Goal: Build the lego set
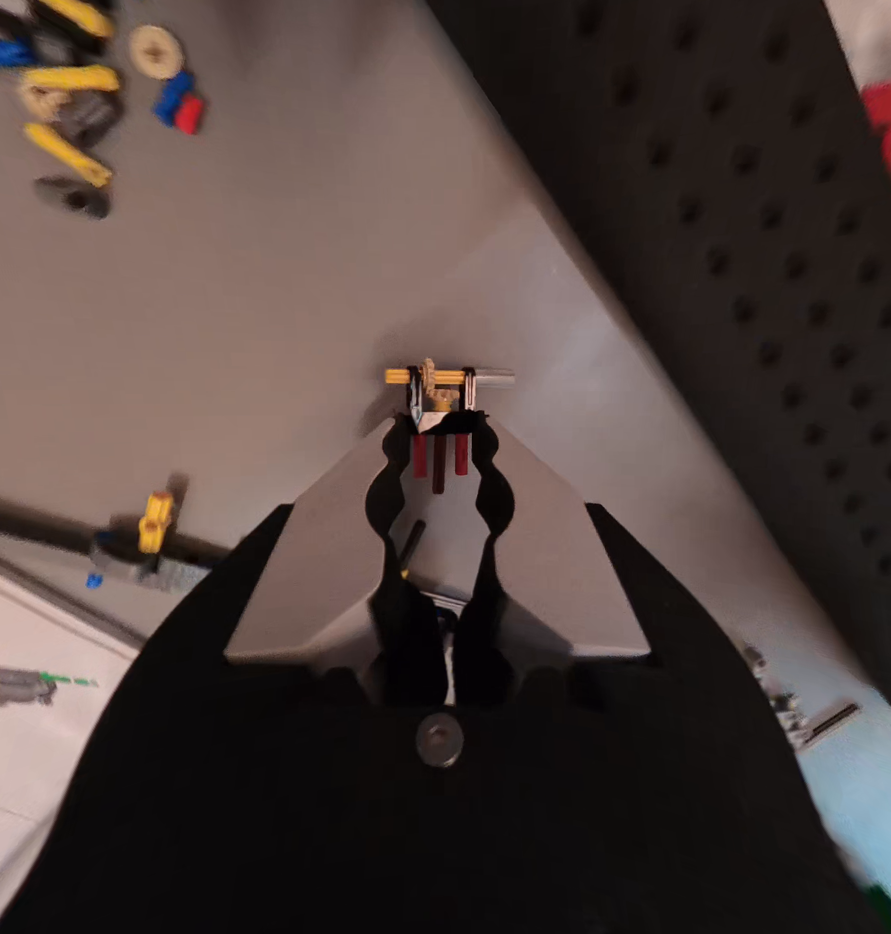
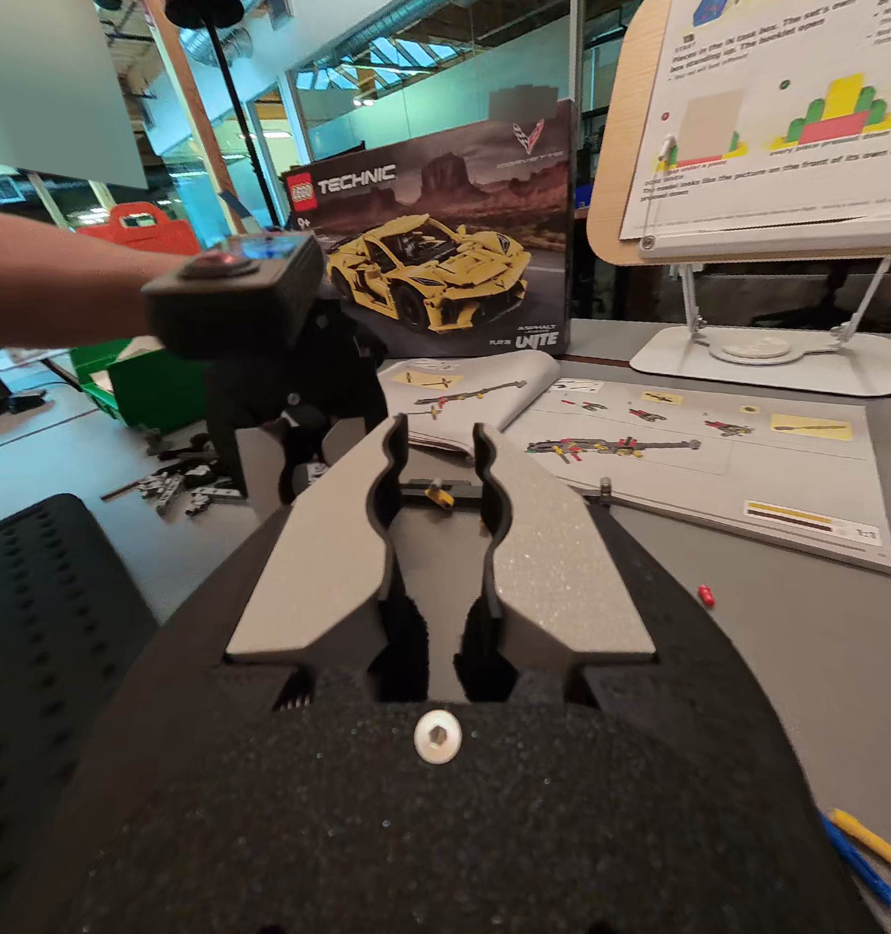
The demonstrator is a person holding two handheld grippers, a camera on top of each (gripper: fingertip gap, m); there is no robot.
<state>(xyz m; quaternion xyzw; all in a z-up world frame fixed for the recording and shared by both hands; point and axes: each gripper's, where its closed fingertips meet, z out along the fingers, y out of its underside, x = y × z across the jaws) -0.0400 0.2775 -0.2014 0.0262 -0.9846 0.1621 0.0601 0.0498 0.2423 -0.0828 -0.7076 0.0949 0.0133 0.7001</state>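
Left gripper (image 1: 441, 422): jaws clamped on a small gear assembly (image 1: 441, 399), held clear above the grey table (image 1: 282, 303). The assembly comprises a yellow axle (image 1: 423, 376) carrying a tan gear, a short grey pin at one end, and three dark red pins (image 1: 439, 457) that project back between the fingers. Landmark for this view: the held assembly. Well away from it, toward the upper left corner, lies a heap of loose pieces (image 1: 69, 91), yellow, blue, red and tan. To the lower left a yellow connector (image 1: 154, 520) sits on a long dark beam. To the right runs a black perforated mat (image 1: 736, 202).

Right gripper (image 2: 439, 455): jaws apart and holding nothing. Just beyond the fingertips a long dark beam with a yellow connector (image 2: 439, 495) rests on the table, beside the open instruction booklet (image 2: 686, 455). The set's box (image 2: 433, 242) stands behind the booklet. The left gripper appears to the left of the beam, held in a person's hand.

Step in hand, as judged: a sub-assembly is gripped and ready for mounting on the beam. The next move appears to call for the empty gripper to close on the beam and steady it, then for the red pins to be lined up squarely with the beam's holes before pressing; a tilted approach could jam the pins.
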